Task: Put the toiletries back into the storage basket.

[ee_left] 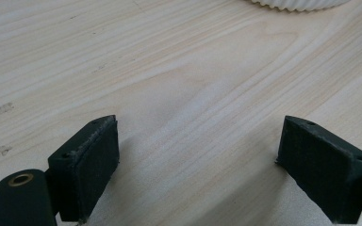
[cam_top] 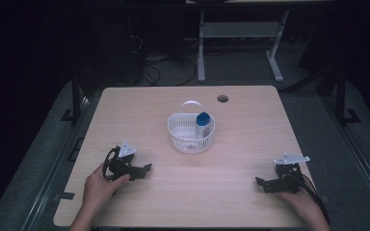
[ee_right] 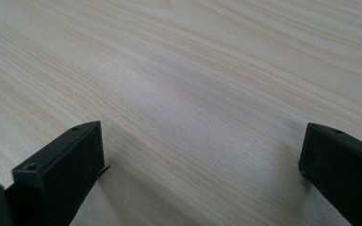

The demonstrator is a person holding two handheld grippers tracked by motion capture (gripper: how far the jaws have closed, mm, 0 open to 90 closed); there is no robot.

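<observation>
1. The table (cam_top: 188,192) is light wood with a round hole (cam_top: 222,98) behind the white basket (cam_top: 191,137).
2. The room around the table is dark, with a grey floor, cables and a white frame behind.
3. A blue-topped bottle (cam_top: 203,123) stands inside the basket, at the side away from the left gripper. Its label is too small to read.
4. The left gripper (cam_top: 142,171) rests near the basket, jaws spread wide, holding nothing.
5. The right gripper (cam_top: 264,185) rests farther from the basket, jaws spread wide, holding nothing.

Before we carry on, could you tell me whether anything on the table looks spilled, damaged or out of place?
Nothing stands out. The white basket sits upright mid-table with a blue-capped bottle standing inside it against the right wall. Both claws, left and right, are open and empty near the table's front edge. No spill or damage shows.
</observation>
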